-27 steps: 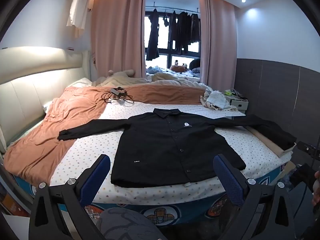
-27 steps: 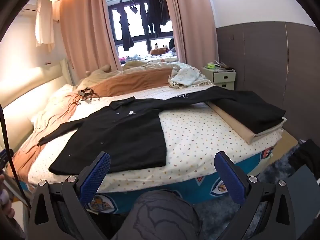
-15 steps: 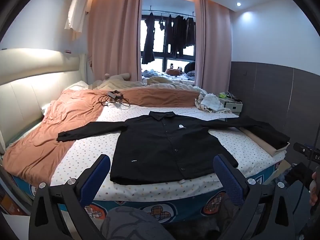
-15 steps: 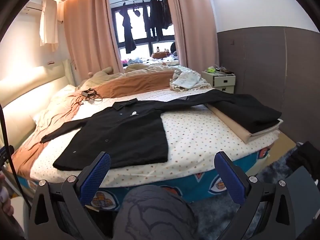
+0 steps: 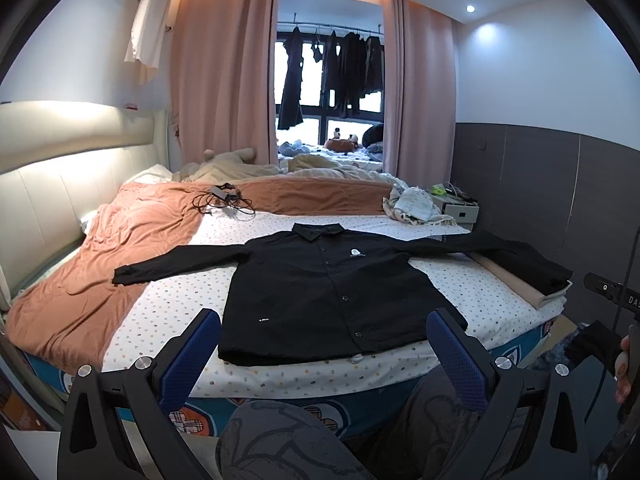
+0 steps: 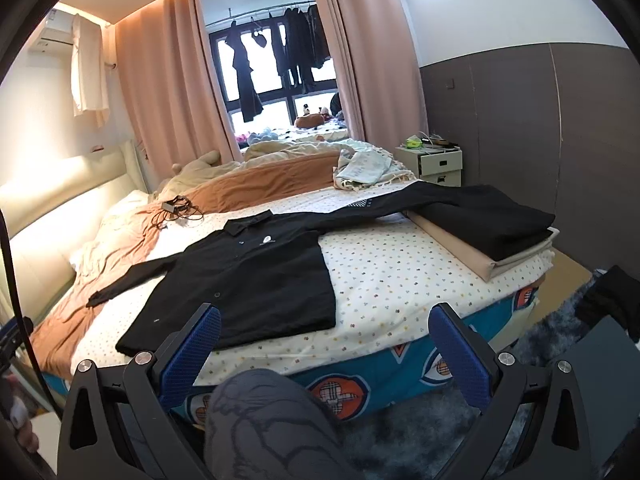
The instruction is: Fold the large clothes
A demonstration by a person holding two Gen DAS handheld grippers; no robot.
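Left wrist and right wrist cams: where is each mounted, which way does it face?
Left wrist: rides the left gripper, off the bed's foot, facing the black shirt head-on toward the window; shows both blue fingers, a knee, the other hand at right.
Right wrist: rides the right gripper, further right, facing the bed obliquely; the black shirt sits left of centre; shows blue fingers and a knee.
Shared: shirt spread flat, one sleeve over the folded stack, curtains, nightstand.
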